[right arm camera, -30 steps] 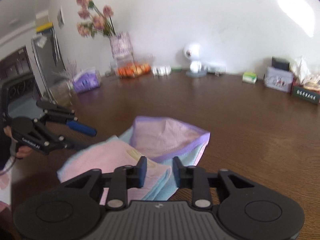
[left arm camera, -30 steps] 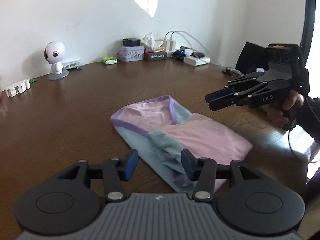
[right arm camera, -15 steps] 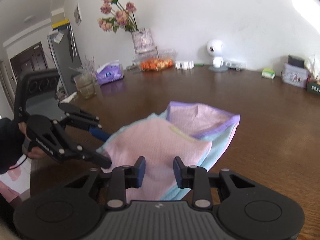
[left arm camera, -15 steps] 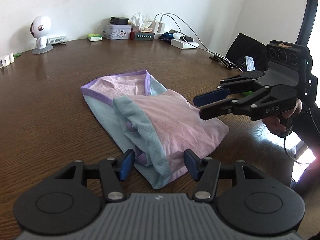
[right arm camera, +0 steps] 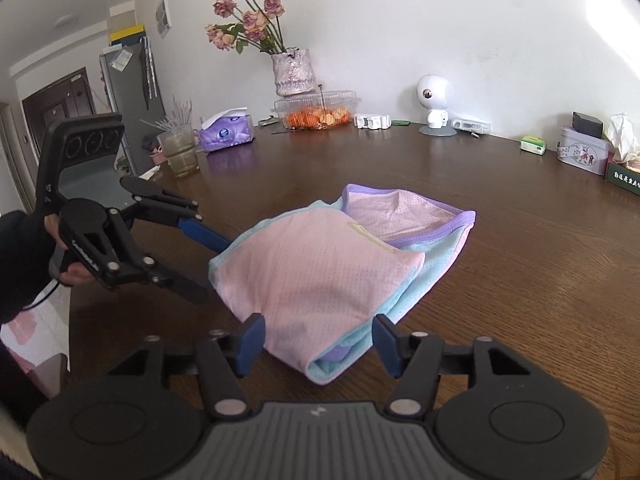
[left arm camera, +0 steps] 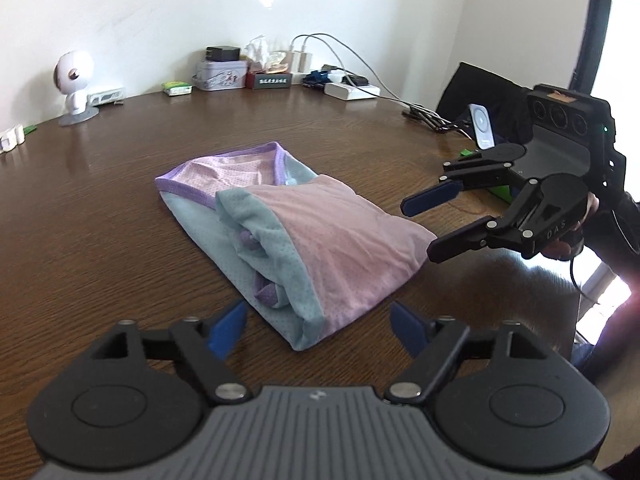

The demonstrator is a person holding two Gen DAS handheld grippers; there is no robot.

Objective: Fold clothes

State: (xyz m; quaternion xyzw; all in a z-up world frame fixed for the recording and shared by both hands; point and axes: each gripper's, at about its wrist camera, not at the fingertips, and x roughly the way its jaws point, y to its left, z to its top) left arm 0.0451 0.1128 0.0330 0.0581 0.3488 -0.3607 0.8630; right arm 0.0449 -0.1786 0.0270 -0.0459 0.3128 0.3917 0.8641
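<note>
A folded garment [left arm camera: 320,232], pink and pale blue with purple trim, lies flat on the brown wooden table [left arm camera: 100,220]. My left gripper [left arm camera: 319,326] hovers at its near corner with its jaws opening. That corner lies between the pads, untouched. From the other side, my right gripper [right arm camera: 319,338] straddles the garment's [right arm camera: 328,272] opposite corner, its jaws also opening without pressing on the cloth. Each view shows the other gripper: the right gripper [left arm camera: 424,228] at the pink edge, the left gripper [right arm camera: 212,270] beside the pale blue edge.
Along the back wall stand a white round-headed figure [left arm camera: 74,84], a tin box [left arm camera: 220,74], chargers and cables [left arm camera: 348,84]. A flower vase [right arm camera: 292,72], a plastic box of orange food [right arm camera: 316,110], a purple tissue pack [right arm camera: 228,134] and a glass [right arm camera: 180,152] sit at the far left.
Both grippers' jaws have spread wider. Each gripper has drawn closer to the garment and slightly lower, so a corner now lies between its fingers. The garment has not moved.
</note>
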